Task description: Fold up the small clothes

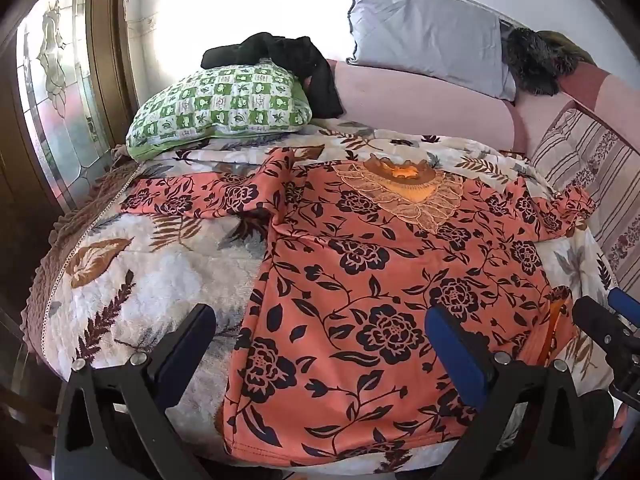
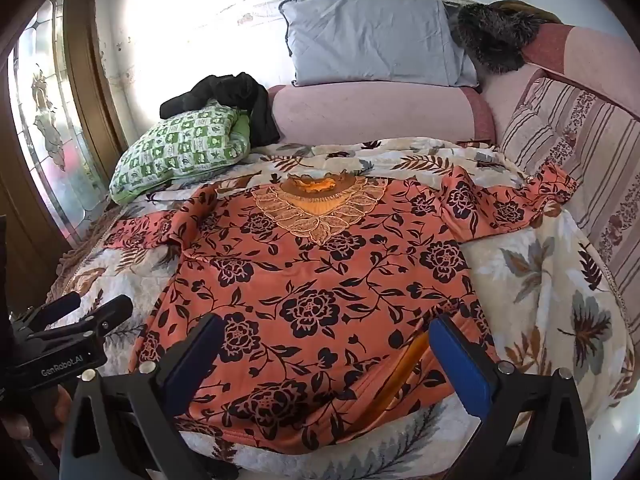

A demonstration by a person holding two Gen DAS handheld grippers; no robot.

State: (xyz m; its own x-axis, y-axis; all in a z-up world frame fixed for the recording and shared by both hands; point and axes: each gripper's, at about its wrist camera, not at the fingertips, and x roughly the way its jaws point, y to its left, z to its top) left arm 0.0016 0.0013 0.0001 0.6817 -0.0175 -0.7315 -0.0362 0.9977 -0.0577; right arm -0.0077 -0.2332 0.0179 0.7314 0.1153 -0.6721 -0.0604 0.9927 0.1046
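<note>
The orange flowered blouse (image 2: 316, 280) lay spread flat, front up, on the leaf-print bedspread (image 2: 532, 280), its hem nearest both grippers and its lace collar (image 2: 320, 212) at the far end. It looked like thin, soft knit: light, limp, likely to sag and slide on itself when lifted, with nothing fragile except perhaps the lace. One sleeve (image 2: 512, 204) trailed out ahead and to the right of the right gripper (image 2: 324, 364); the other sleeve (image 1: 192, 196) lay rumpled ahead and to the left of the left gripper (image 1: 320, 344).

Both grippers hovered just above the hem with their jaws wide and nothing between them. The right one sat over the hem's right corner, where a flap of plain orange lining (image 2: 404, 368) had turned up. A sound hold would probably be a pinch at a sleeve cuff or shoulder seam, catching both layers so the cloth would not peel apart.

Beyond the collar lay a green checked pillow (image 2: 180, 152), a black garment (image 2: 232, 96) and a grey pillow (image 2: 372, 36).
</note>
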